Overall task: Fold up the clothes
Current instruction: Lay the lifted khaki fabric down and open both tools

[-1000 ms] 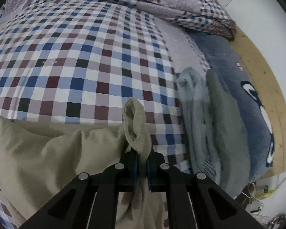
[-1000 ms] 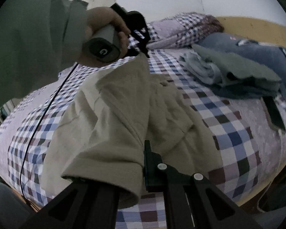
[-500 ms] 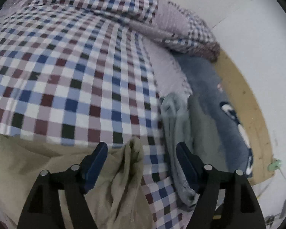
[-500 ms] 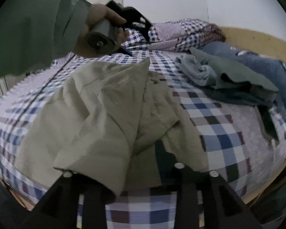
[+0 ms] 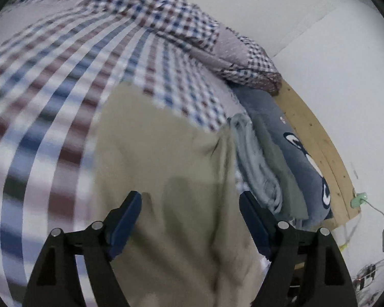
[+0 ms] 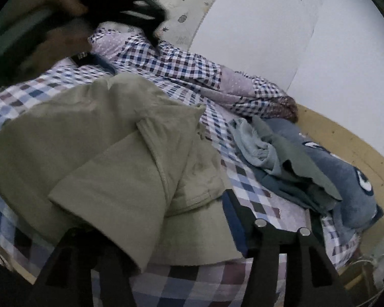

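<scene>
Beige garment (image 6: 120,158) lies half-folded on the checked bed (image 5: 51,81). Our left gripper (image 5: 190,220) and right gripper (image 6: 151,232) have both just been opening, cloth released. Soft, light, floppy: take hems or corners. Right gripper's left finger is buried under fabric; left view is motion-blurred.

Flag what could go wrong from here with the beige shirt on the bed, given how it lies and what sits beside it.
1. The beige shirt lies bunched, one flap doubled over; folding it as is would likely lock in creases.
2. Its far edge sits close to the pile of grey clothes; a sweep could drag them along.
3. Both grippers have just opened: the left gripper hangs over the cloth, and cloth drapes over one side of the right gripper, so it may snag.
</scene>
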